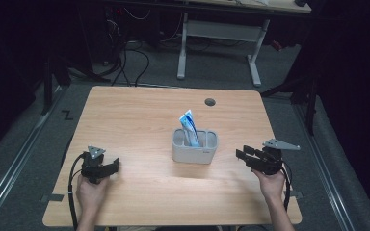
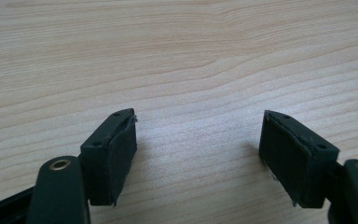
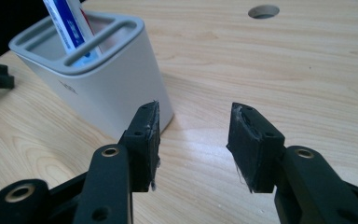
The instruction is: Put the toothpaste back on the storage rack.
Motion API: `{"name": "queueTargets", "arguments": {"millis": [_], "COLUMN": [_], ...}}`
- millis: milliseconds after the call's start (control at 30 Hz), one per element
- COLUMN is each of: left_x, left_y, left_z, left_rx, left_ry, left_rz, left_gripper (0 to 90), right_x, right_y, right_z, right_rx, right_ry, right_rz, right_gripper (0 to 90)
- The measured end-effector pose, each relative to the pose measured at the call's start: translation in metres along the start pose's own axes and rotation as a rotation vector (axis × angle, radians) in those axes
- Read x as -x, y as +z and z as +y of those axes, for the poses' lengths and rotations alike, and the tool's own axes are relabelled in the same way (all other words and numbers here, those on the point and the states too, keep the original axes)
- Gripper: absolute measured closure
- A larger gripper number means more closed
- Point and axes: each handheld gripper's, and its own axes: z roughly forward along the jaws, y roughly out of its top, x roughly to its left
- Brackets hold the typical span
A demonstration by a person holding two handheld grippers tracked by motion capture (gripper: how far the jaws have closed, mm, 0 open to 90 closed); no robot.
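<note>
A grey two-slot holder (image 1: 194, 147) stands near the middle of the wooden table (image 1: 139, 115), with a blue and white toothpaste tube (image 1: 190, 126) upright in its left slot. The holder (image 3: 98, 74) and tube (image 3: 70, 23) also appear close ahead on the left in the right gripper view. My left gripper (image 1: 113, 165) rests at the table's front left, open over bare wood (image 2: 198, 135). My right gripper (image 1: 243, 156) sits to the holder's right, open and empty (image 3: 193, 140), a short gap from the holder.
A round cable hole (image 1: 210, 102) lies at the table's far edge, also seen in the right gripper view (image 3: 263, 11). A white-legged desk (image 1: 221, 33) and cables stand on the floor beyond. A person's hands (image 1: 92, 190) hold both grippers near the front edge.
</note>
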Motion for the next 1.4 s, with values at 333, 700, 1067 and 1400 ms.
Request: {"name": "queueTargets", "arguments": {"millis": [333,700,1067,1400], "left_x": [0.0,0.0,0.0,0.0], "left_y": [0.0,0.0,0.0,0.0], "left_z": [0.0,0.0,0.0,0.0], "left_rx": [0.0,0.0,0.0,0.0], "left_ry": [-0.001,-0.001,-0.001,-0.001], "left_rz": [0.0,0.0,0.0,-0.001], "left_gripper": [28.0,28.0,27.9,27.9], "right_x": [0.001,0.001,-0.001,-0.002], "right_y": [0.006,0.014,0.022,0.032], "right_z": [-0.009,-0.019,-0.025,-0.035], "right_rx": [-0.02,-0.045,-0.069,-0.103], "right_ry": [0.009,0.012,0.008,-0.006], "right_rz": [-0.007,-0.01,-0.015,-0.053], "right_gripper": [53.4,53.0,51.1,49.3]}}
